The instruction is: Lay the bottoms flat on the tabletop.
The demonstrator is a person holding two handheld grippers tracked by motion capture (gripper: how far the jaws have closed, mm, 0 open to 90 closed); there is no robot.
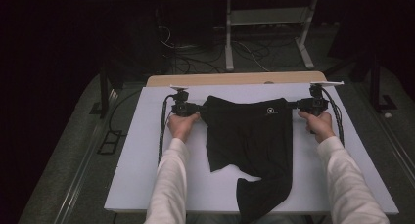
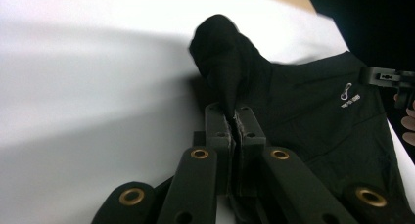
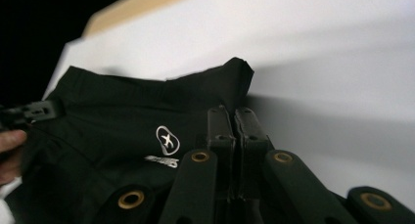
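White table [image 1: 147, 136] bears black shorts [image 1: 249, 136] (both grippers clamped on).

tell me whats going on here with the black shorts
A person holds a gripper in each hand and has a pair of black shorts stretched by the waistband across a white table. The left gripper is shut on one end of the waistband and the right gripper on the other. The shorts lie mostly flat, with one leg trailing toward the table's near edge.
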